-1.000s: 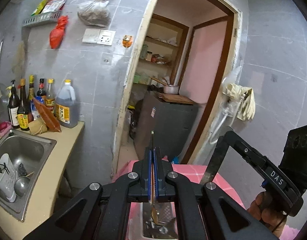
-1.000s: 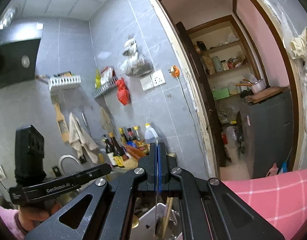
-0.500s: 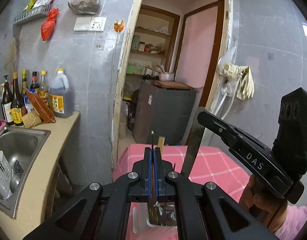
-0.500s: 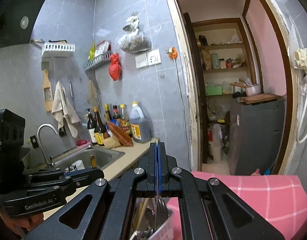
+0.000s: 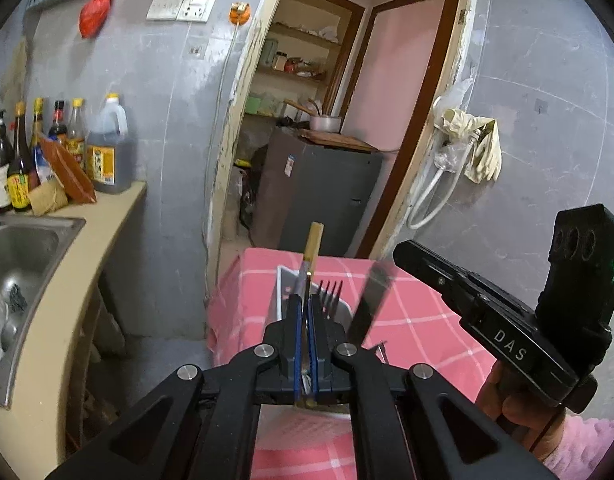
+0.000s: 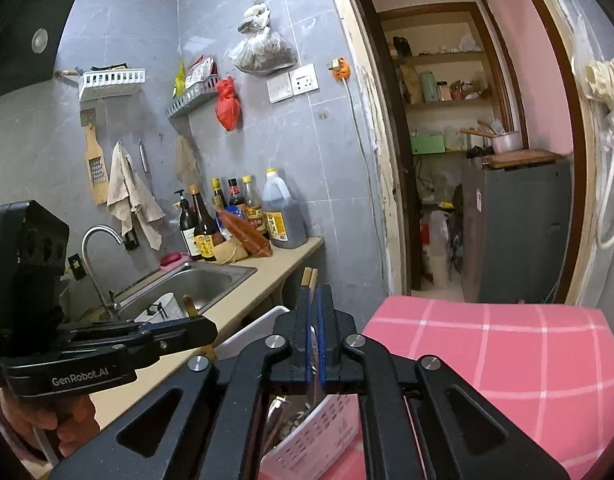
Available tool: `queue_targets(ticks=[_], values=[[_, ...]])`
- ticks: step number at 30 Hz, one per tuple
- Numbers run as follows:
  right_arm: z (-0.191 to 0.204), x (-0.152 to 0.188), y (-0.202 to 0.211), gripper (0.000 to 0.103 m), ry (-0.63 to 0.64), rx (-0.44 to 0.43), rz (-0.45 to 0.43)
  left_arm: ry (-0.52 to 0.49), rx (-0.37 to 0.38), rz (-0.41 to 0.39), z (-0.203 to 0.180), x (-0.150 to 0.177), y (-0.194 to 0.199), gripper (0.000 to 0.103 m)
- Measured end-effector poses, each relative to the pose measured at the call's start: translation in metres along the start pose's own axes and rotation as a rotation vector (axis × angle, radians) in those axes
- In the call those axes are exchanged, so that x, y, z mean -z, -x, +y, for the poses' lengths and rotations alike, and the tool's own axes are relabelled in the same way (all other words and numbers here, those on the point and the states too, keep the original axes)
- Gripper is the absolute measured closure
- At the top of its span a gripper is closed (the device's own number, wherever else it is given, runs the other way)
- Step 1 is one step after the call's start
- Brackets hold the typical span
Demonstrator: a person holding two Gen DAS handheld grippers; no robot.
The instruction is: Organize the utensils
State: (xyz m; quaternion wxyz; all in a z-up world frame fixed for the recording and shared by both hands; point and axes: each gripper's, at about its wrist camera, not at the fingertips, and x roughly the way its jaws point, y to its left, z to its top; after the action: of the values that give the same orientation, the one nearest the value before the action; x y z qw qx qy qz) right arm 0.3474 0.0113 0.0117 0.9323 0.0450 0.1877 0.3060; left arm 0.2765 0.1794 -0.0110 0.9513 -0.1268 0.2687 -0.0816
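Ahead, a table under a pink checked cloth (image 5: 411, 320) fills the near ground, right of the sink counter. On its near left part stands a white slotted utensil holder (image 6: 315, 432), where a fork (image 5: 332, 294) already stands tines up.

Both grippers hang over that holder. The left gripper (image 5: 305, 304) is clamped on a slim utensil with a gold-tipped handle (image 5: 312, 254); the handle juts up and away past the pads, and its lower end is hidden behind the jaws. The right gripper (image 6: 316, 300) is opening its jaws, with a flat dark blade (image 5: 367, 304) between them, angled down toward the holder's right side.

I judge this the drop-off step: the blade is being let go into the holder. Next, the right claw needs to lift straight clear. The left one should then release its utensil into the holder without knocking the fork.
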Motion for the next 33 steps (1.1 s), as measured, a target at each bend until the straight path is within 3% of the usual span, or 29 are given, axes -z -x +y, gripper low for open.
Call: queue_targets(ticks=[2,4,8,13,15,24,29,33], values=[[-0.001,0.000,0.003,0.084,-0.009,0.000,-0.004,0.011,0.003,0.008,0.000,0.002,0.001,0.098],[-0.002,0.000,0.009,0.081,-0.018,-0.001,-0.014,0.017,0.006,0.004,-0.001,0.003,0.004,0.095],[-0.003,0.000,0.025,0.080,-0.018,0.026,-0.031,0.031,-0.005,-0.031,-0.004,0.005,0.012,0.072],[-0.008,0.002,0.055,0.062,-0.028,0.085,-0.063,0.023,-0.027,-0.061,-0.016,0.005,0.024,0.062],[-0.012,0.002,0.069,0.055,-0.035,0.111,-0.072,0.013,-0.036,-0.081,-0.023,0.007,0.031,0.046],[-0.028,0.021,0.141,0.029,-0.043,0.249,-0.053,-0.020,-0.063,-0.147,-0.064,0.035,0.066,0.004],[-0.034,0.040,0.186,0.010,-0.051,0.328,-0.046,-0.005,-0.079,-0.149,-0.077,0.059,0.079,0.001],[-0.035,0.052,0.216,0.006,-0.059,0.372,-0.045,-0.019,-0.087,-0.149,-0.086,0.076,0.091,0.000]])
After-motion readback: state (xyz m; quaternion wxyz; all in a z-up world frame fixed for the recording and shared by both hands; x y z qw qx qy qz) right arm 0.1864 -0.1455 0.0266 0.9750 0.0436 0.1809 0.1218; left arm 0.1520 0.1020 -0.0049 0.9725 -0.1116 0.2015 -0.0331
